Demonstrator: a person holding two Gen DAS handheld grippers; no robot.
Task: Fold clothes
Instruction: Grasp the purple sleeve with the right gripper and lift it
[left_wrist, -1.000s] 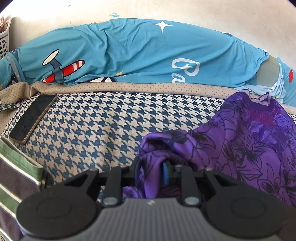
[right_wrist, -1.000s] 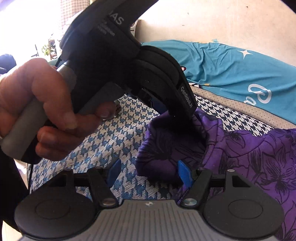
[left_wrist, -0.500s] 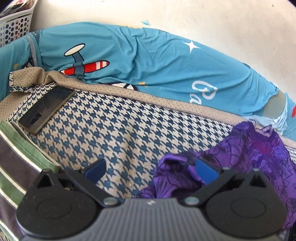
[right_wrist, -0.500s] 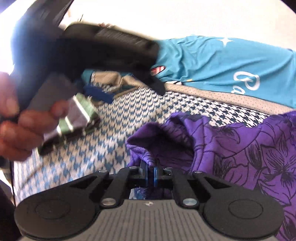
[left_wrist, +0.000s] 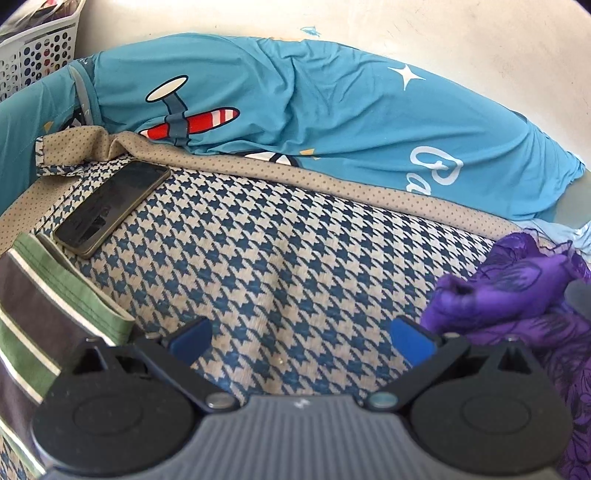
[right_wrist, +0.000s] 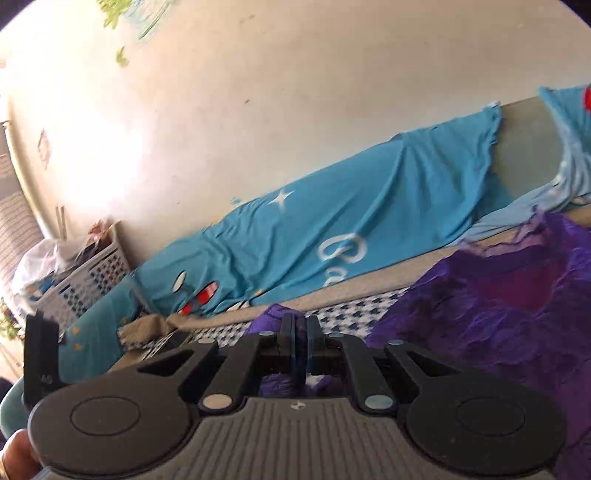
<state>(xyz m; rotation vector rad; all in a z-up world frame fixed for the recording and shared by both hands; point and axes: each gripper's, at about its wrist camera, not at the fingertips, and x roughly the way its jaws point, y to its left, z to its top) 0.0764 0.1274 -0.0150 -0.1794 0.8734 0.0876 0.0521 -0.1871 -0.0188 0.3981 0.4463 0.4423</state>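
Note:
A purple floral garment (left_wrist: 517, 291) lies bunched at the right of the houndstooth bed cover (left_wrist: 277, 258). My left gripper (left_wrist: 301, 338) is open and empty over the cover, to the left of the garment. In the right wrist view my right gripper (right_wrist: 300, 339) is shut on a fold of the purple garment (right_wrist: 498, 314) and holds it lifted; the rest of the cloth hangs to the right.
A phone (left_wrist: 110, 206) lies on the cover at the left. A folded green-striped cloth (left_wrist: 48, 314) sits at the near left. A blue airplane-print sheet (left_wrist: 295, 110) runs along the wall. A white basket (left_wrist: 33, 55) stands at the far left.
My left gripper let go of the purple garment, opened and moved left. My right gripper closed on the garment's fold and lifted it.

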